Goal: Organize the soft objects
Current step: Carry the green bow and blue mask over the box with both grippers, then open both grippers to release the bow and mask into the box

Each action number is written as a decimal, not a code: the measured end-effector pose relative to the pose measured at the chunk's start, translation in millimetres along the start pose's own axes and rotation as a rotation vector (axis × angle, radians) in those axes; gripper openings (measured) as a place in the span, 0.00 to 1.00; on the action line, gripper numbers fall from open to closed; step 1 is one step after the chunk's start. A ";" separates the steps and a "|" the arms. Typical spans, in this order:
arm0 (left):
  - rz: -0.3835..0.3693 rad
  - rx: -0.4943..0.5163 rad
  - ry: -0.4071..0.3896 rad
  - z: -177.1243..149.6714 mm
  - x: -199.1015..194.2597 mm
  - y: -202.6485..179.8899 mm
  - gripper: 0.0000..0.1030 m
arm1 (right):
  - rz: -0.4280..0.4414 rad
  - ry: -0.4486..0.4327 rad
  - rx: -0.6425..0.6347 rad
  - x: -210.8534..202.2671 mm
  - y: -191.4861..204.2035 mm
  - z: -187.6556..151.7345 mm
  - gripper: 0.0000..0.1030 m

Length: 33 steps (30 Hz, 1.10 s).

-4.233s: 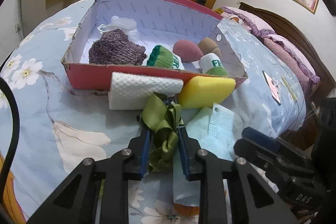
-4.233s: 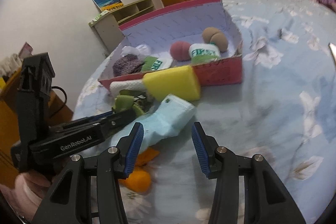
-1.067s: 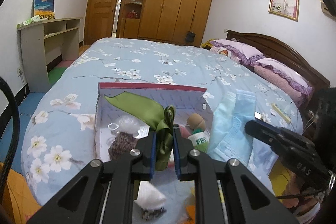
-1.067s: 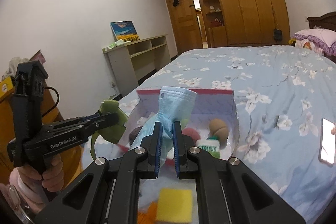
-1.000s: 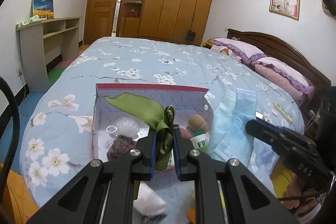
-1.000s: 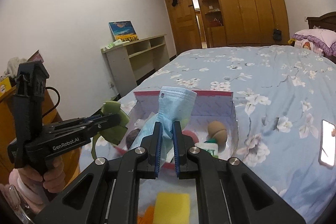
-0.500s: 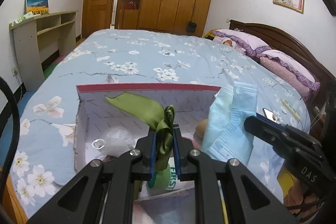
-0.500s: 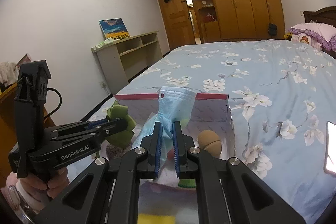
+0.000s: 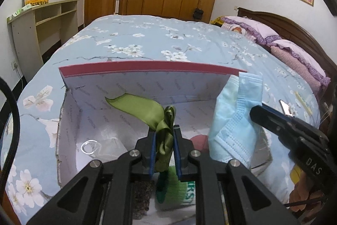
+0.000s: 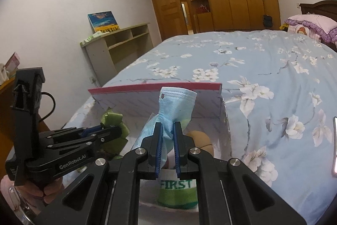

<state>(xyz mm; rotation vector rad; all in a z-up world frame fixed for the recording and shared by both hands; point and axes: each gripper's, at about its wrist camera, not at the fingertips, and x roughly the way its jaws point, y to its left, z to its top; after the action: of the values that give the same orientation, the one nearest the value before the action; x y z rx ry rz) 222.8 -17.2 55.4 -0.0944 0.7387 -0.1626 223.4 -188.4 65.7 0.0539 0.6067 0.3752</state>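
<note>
My left gripper is shut on a green ribbon bow and holds it over the open red-rimmed cardboard box. My right gripper is shut on a light blue face mask and holds it over the right half of the same box. The mask also shows in the left wrist view, and the bow in the right wrist view. Under the grippers in the box lie a green-and-white "FIRST" sock, a purple knit piece, a tan puff and a clear plastic bag.
The box sits on a bed with a blue floral cover. A phone lies on the bed to the right. Pillows and a headboard are at the far right, a shelf unit at the left, wardrobes behind.
Both grippers have moved forward and lower with their loads and now hang over the box interior. The box looks larger and nearer. The sponges in front of it have dropped out of view.
</note>
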 end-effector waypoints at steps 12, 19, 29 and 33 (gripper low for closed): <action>0.020 0.019 0.056 -7.2 18.5 -3.6 0.40 | -0.023 0.049 0.043 22.8 -18.3 -11.5 0.11; 0.038 0.033 0.021 -5.3 6.2 -5.8 0.43 | -0.015 0.030 0.051 18.2 -19.5 -11.6 0.22; 0.044 0.023 -0.014 3.0 -22.5 -4.9 0.43 | -0.011 -0.025 0.030 -6.5 -11.3 -8.8 0.34; 0.042 0.026 -0.026 -0.1 -36.3 -4.1 0.43 | -0.001 -0.029 0.019 -19.4 -6.9 -12.3 0.35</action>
<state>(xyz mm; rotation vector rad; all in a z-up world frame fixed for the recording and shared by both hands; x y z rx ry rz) 195.9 -14.7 80.0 -0.0563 0.7124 -0.1301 204.0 -202.5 65.1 0.0773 0.5813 0.3668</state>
